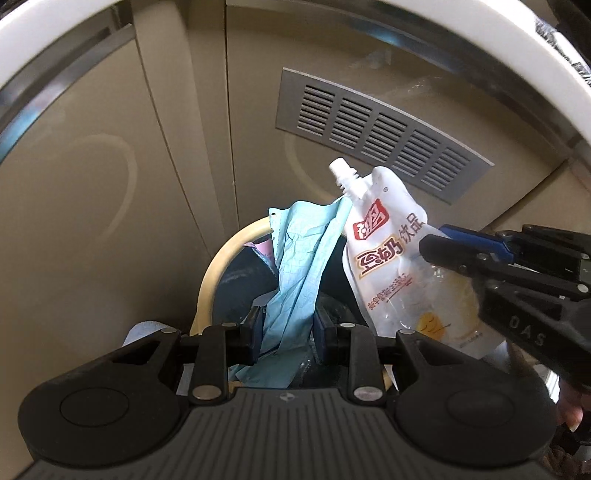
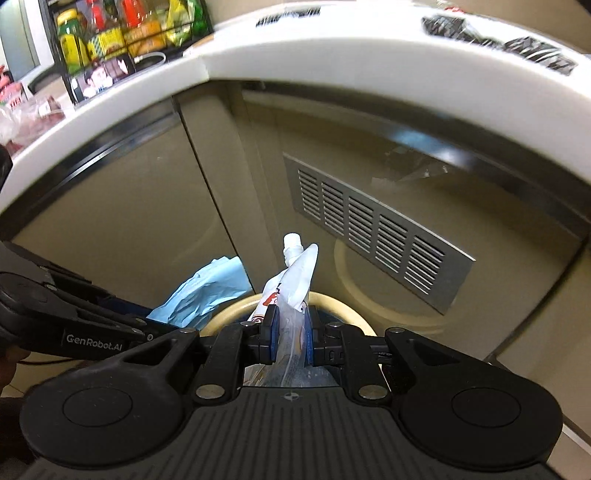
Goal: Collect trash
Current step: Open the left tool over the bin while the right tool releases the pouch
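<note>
My left gripper is shut on a crumpled light blue paper and holds it over a round bin with a cream rim and a dark liner. My right gripper is shut on a white drink pouch with a spout and red lettering, also above the bin rim. In the left wrist view the pouch hangs just right of the paper, with the right gripper clamped on its side. The blue paper and the left gripper's body show at left in the right wrist view.
Beige cabinet doors with a grey vent grille stand right behind the bin. A white countertop edge overhangs above. Dark wrappers lie on the counter, and a rack of snacks and bottles stands at far left.
</note>
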{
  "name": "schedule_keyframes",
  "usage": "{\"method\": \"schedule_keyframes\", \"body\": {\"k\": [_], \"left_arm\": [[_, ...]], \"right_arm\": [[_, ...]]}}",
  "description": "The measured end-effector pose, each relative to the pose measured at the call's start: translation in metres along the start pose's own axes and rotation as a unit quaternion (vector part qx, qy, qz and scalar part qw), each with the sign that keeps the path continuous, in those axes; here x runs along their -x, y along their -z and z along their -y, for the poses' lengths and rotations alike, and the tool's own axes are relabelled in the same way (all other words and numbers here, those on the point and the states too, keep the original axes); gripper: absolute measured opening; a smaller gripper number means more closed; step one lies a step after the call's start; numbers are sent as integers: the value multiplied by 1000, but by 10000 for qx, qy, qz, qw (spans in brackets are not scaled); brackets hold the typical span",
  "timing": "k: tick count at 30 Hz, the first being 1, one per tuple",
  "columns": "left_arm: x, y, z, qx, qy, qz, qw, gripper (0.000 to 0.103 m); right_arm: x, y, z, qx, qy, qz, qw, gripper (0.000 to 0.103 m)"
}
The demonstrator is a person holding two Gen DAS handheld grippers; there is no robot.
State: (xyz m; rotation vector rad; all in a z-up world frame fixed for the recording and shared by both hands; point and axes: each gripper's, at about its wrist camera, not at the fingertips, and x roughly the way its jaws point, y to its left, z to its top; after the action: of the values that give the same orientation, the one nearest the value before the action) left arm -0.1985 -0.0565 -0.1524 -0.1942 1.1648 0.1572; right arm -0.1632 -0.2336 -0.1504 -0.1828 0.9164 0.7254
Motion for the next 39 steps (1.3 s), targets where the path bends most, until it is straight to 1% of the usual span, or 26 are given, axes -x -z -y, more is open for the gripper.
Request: {"method": "schedule_keyframes", "body": {"k": [4, 8, 21, 25, 28, 32, 35, 36, 37, 38, 39], "left_arm": [[-14, -4, -3, 45, -22, -119, 9999, 31], [-28, -8, 2, 88, 15, -322, 9994, 31], [-55, -15, -2, 29, 42, -732, 9973, 31], [-59, -14, 1, 19, -26, -797, 9968, 31], [-69, -15, 5, 6, -58, -853, 9963, 32], [-78, -17, 8, -10, -164, -894, 9959, 32], [-85, -16, 10, -51, -176, -947, 9953, 33], [-86, -16, 11, -69, -192, -953, 9952, 36], [-87, -16, 12, -88, -202, -974, 9950, 48], [-86, -17, 12, -111, -218, -988, 9948, 69], [-86, -17, 11, -127, -275, -950, 9950, 77]], "right_arm": [[-16, 0, 2, -39, 37, -185, 9998, 16], [-28, 3, 5, -135, 12, -354, 9993, 16], [-58, 10, 10, -362, 46, -748, 9965, 16], [-69, 11, 10, -398, 71, -859, 9955, 16], [-78, 11, 9, -394, 94, -959, 9946, 16], [-84, 11, 8, -435, 168, -1043, 9934, 17], [-87, 11, 9, -498, 197, -1104, 9924, 18], [-88, 11, 10, -517, 192, -1132, 9920, 19], [-89, 11, 11, -536, 199, -1156, 9916, 19], [-91, 11, 12, -543, 210, -1181, 9913, 23], [-91, 11, 12, -546, 234, -1193, 9911, 35]]}}
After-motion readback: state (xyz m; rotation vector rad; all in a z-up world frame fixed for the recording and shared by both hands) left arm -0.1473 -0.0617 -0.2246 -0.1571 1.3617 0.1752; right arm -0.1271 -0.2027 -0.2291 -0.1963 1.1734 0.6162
